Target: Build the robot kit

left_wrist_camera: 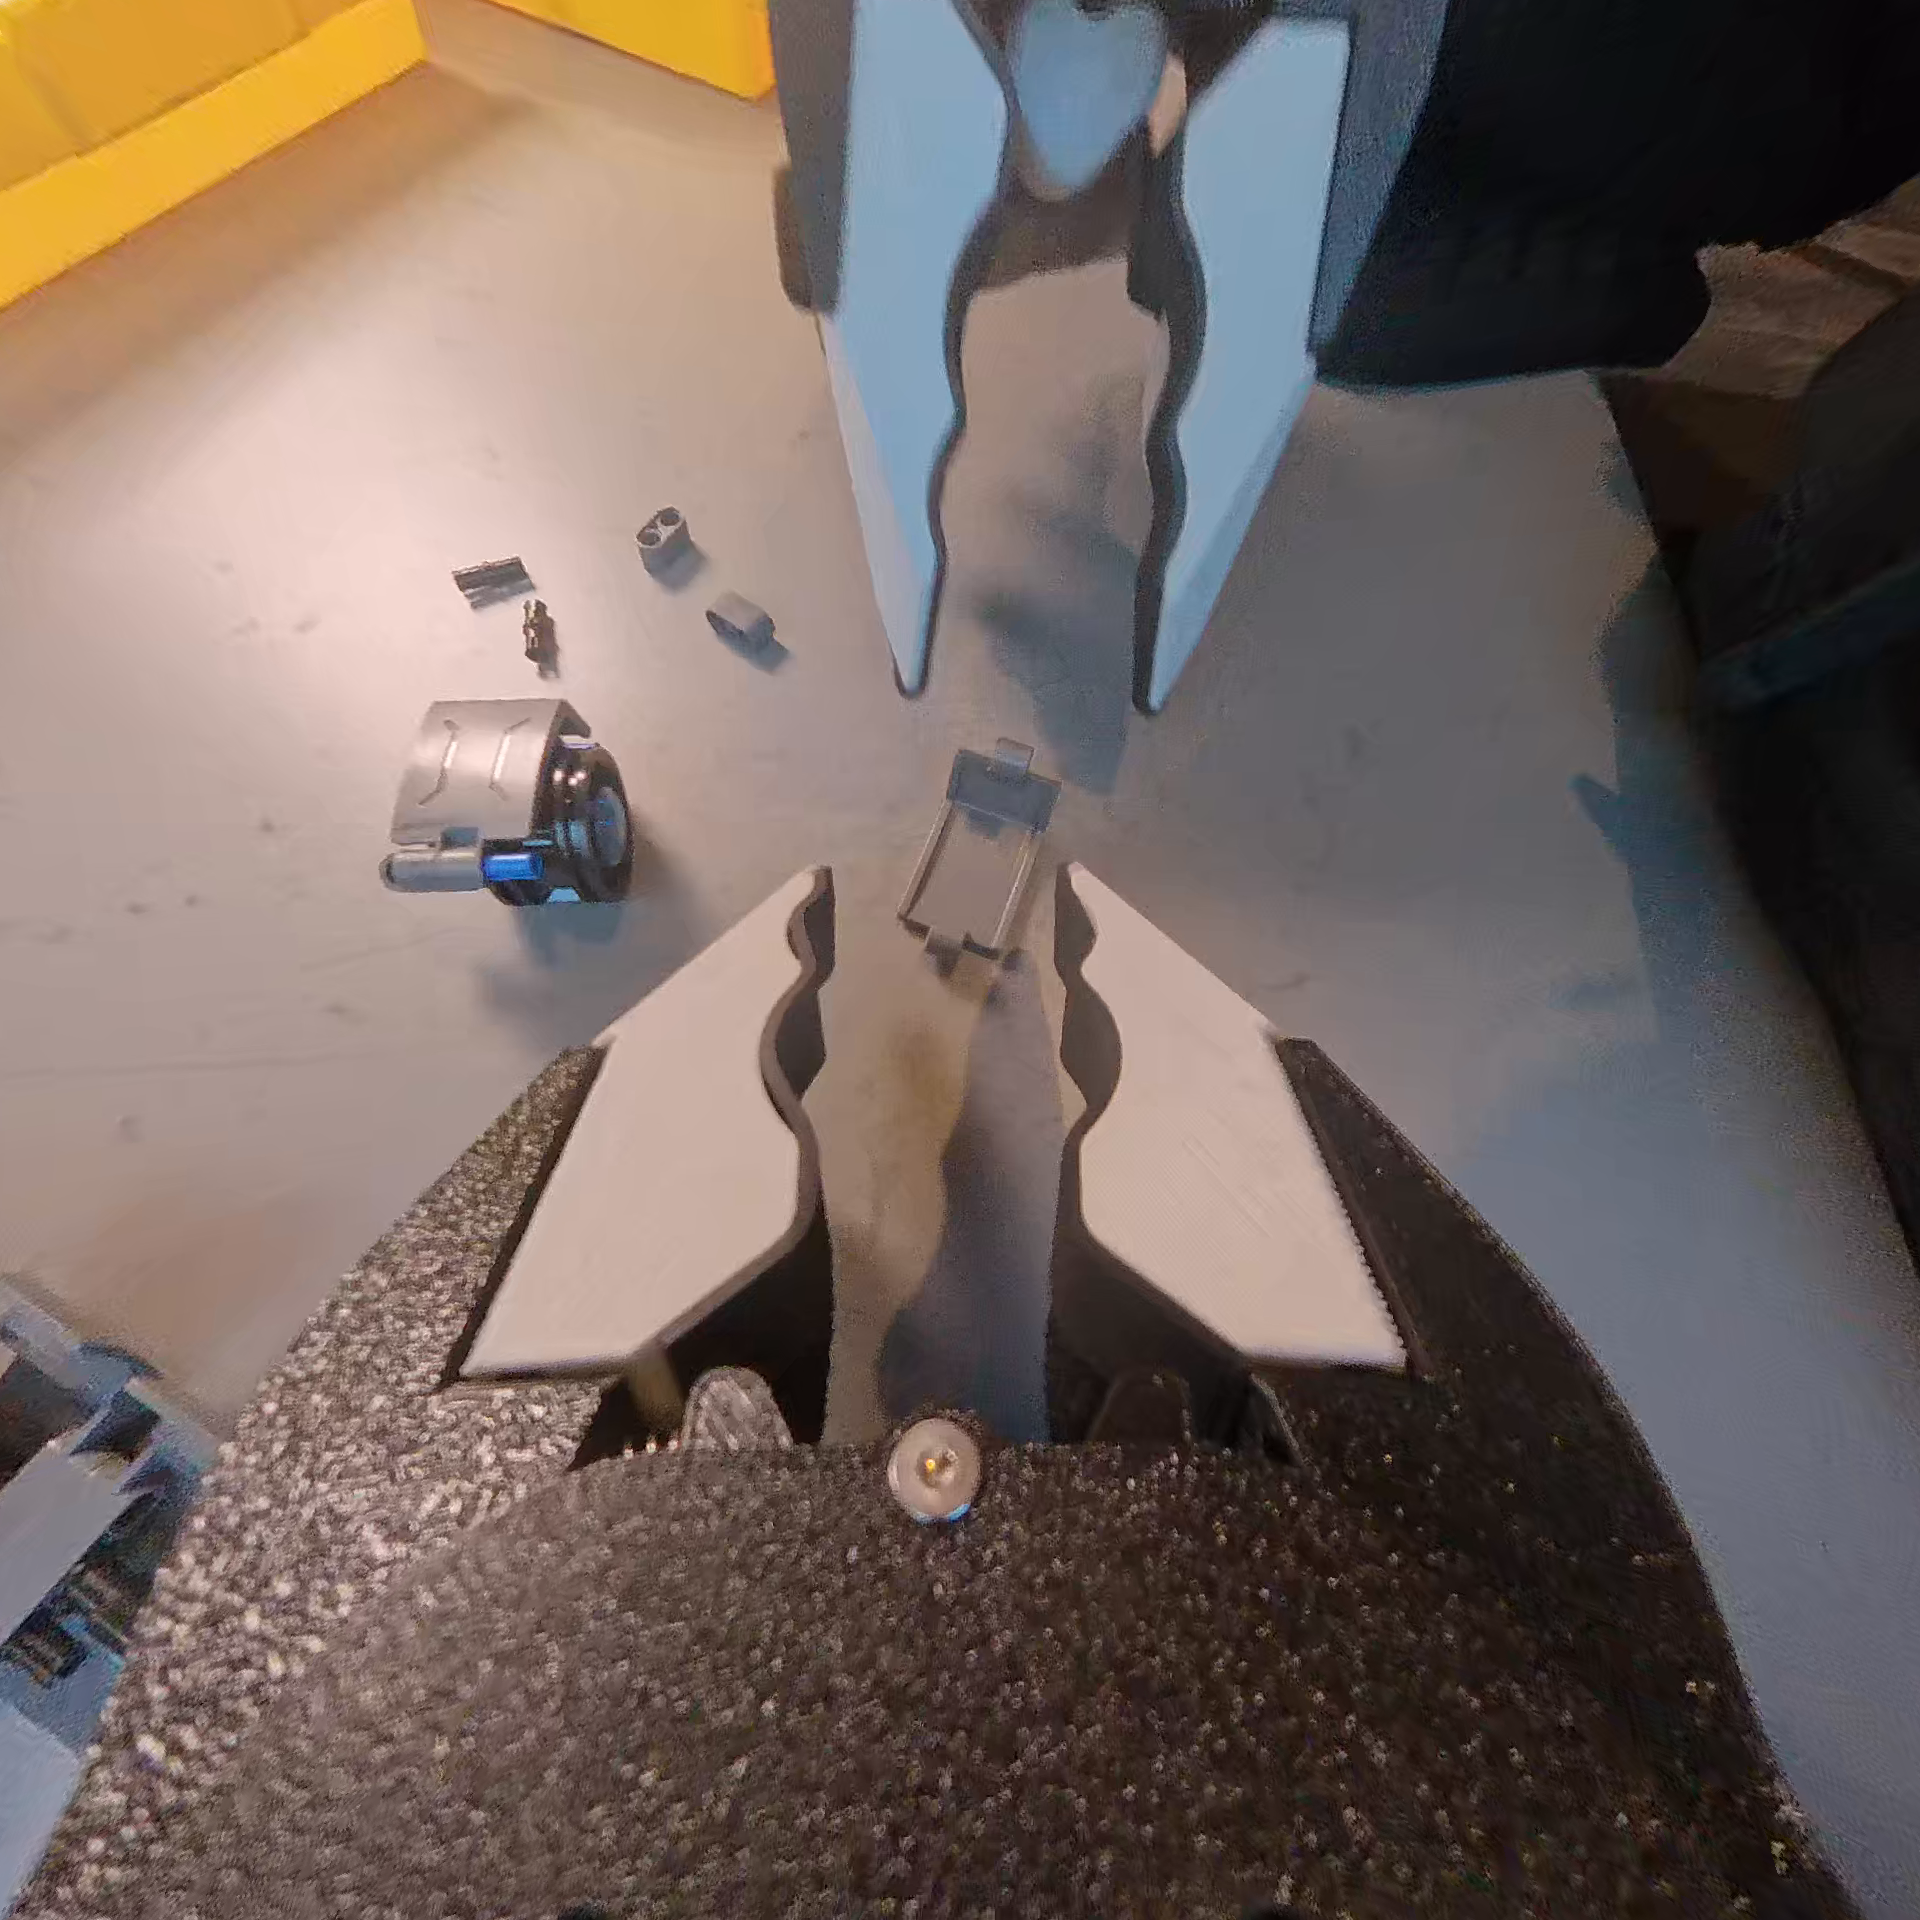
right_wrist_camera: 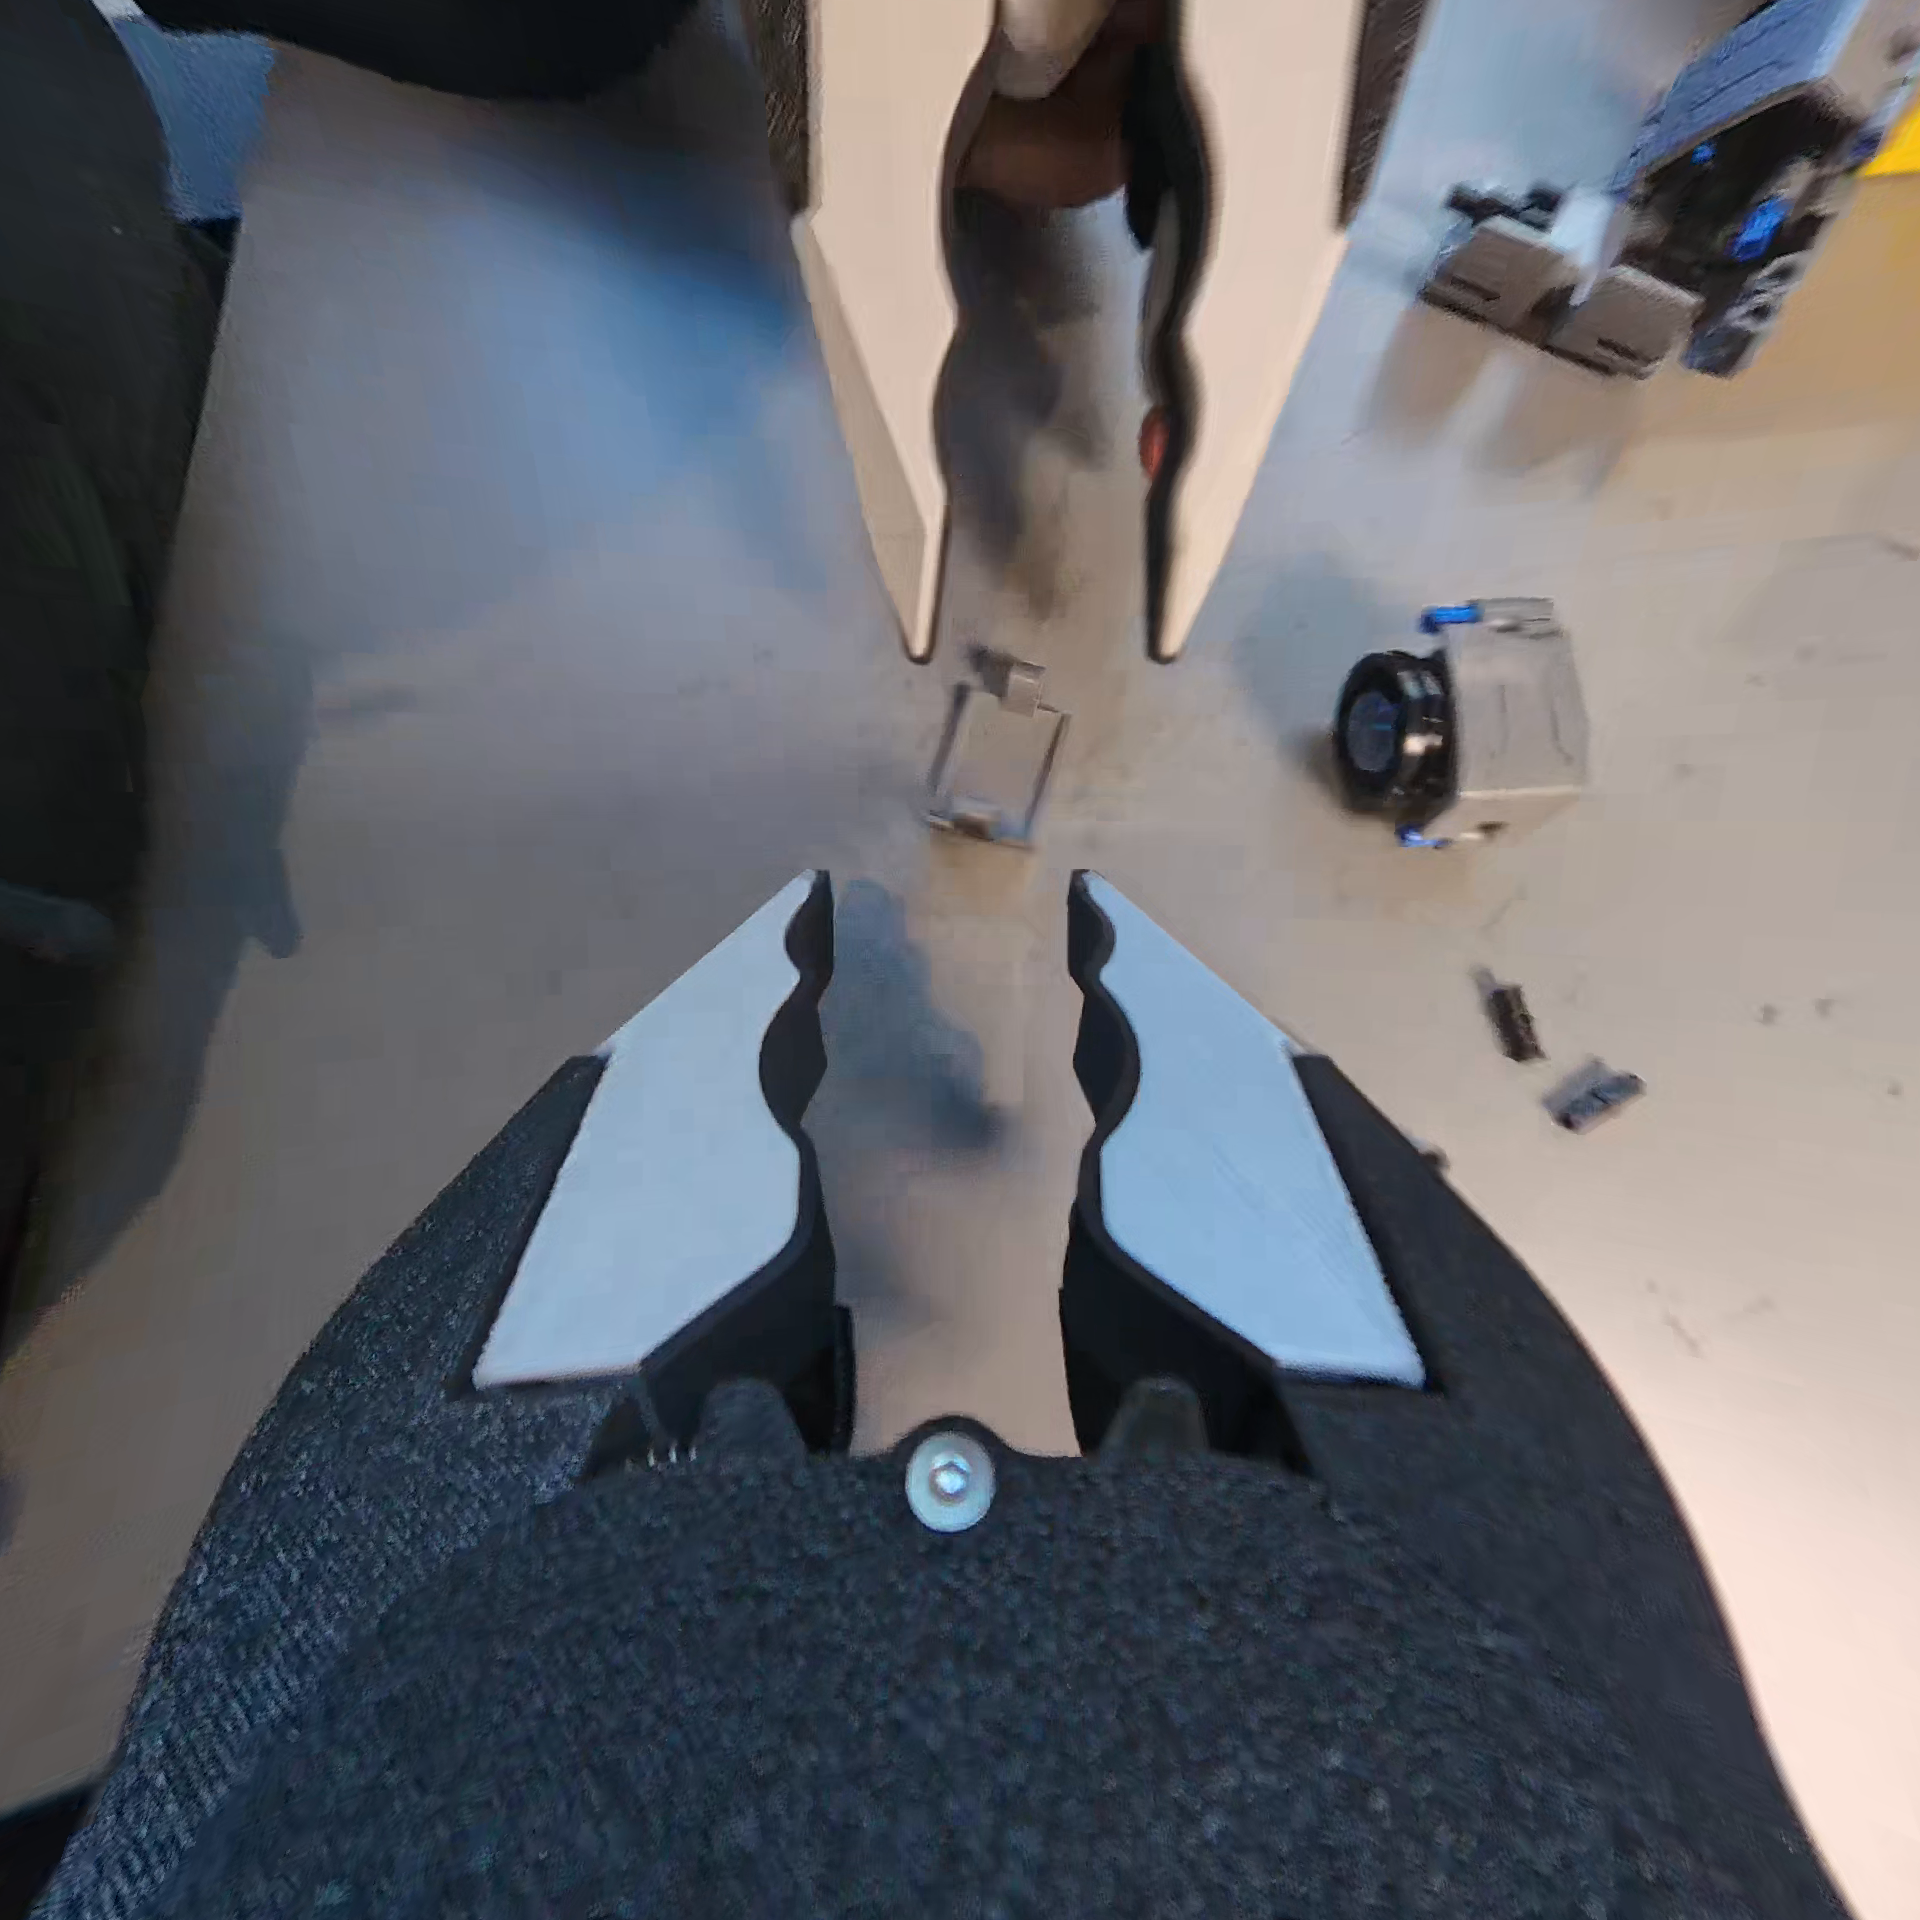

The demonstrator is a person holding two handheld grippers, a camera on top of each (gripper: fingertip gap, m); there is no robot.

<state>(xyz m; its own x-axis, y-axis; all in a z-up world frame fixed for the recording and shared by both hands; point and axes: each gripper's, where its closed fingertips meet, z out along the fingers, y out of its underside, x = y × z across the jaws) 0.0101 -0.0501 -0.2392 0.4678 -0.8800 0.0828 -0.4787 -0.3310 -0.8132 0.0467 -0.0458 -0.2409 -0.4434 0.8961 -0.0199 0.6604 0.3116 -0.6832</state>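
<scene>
Open left tool, grey clip between tips, table

The work surface is a smooth, matte grey tabletop, lightly scuffed and dotted with small dark marks. It takes a warm, pinkish-tan cast toward the far left of the left gripper's view and a cooler bluish grey toward the right, with soft shadows lying across it. Yellow bins stand at the far left corner, beyond the left gripper. A dark, black mass borders the table along the left side of the right gripper's view; what it is cannot be told.
</scene>
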